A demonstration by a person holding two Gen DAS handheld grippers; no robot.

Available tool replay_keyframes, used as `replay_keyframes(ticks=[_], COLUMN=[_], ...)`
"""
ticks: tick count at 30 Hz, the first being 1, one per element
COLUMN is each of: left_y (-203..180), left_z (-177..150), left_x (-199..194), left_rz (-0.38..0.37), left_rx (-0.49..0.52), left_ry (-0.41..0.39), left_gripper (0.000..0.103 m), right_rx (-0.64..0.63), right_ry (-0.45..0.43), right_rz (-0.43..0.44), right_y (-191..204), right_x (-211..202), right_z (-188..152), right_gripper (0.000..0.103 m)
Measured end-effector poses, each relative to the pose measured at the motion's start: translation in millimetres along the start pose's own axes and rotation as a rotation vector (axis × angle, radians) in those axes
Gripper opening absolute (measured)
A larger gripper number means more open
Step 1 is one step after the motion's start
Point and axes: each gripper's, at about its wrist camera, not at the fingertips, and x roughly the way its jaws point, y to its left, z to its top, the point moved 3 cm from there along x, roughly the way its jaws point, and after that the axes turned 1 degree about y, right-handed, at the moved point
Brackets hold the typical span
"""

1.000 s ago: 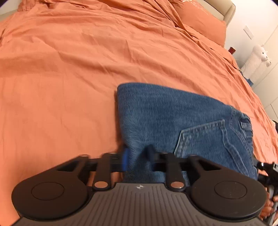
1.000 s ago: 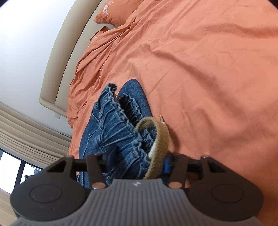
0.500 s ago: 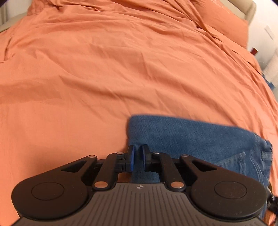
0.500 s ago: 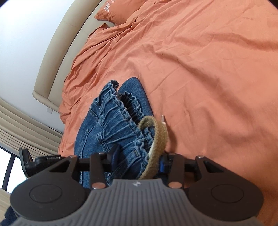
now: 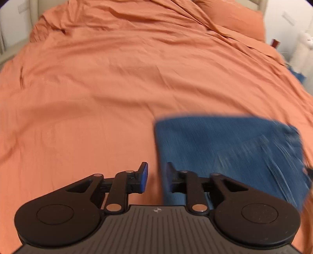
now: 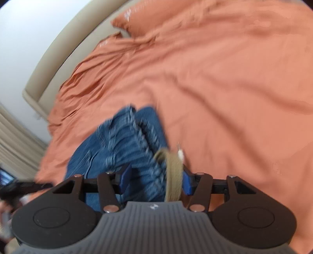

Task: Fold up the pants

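Observation:
The blue jeans [image 5: 225, 152] lie folded flat on the orange bed cover [image 5: 117, 88]. My left gripper [image 5: 156, 178] hovers over their left edge. Its jaws are opening and the pads touch nothing; the fold's edge runs below the gap. In the right wrist view the gathered waistband [image 6: 117, 148] and a tan drawstring [image 6: 174, 172] sit between the jaws of my right gripper [image 6: 155, 180]. These jaws are opening too. The left pad stands off the denim, while the cord runs along the right pad. Both views are motion-blurred.
Orange pillows [image 5: 234, 17] and a beige headboard [image 6: 58, 58] lie at the bed's far end. A white plush toy [image 5: 301, 50] stands past the right side. A curtain [image 6: 13, 140] hangs at the left. Wide bare cover [image 6: 225, 88] stretches beyond the jeans.
My left gripper let go of the jeans' folded edge, spread its jaws and drew up and away. The right gripper's jaws widened a little around the waistband and it rose.

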Motion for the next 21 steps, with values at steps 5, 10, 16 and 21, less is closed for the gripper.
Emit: replay_keyframes(ticks=[5,10,16,21], left_y=[4,10,-15,-15], left_z=[-51,-74,-102,-109], left_x=[-3,7,-2,-7], left_rz=[-0.106,-0.179,-0.092,-0.086], left_rx=[-0.114,-0.235,-0.085,-0.075], left_ry=[0.041,0.046,0.082,0.111], left_gripper=[0.035,0.015,0.005,0.004], right_rx=[-0.157,-0.35,-0.459,-0.45], right_ry=[-0.067,-0.08,0.026,0.067], right_rz=[-0.038,0.027,-0.075,-0.089], right_y=[31,76,82,73], right_x=[-23,-27,7,13], right_z=[-1,-22,-49,-47], right_gripper=[0.045,0.025,0.009,0.002])
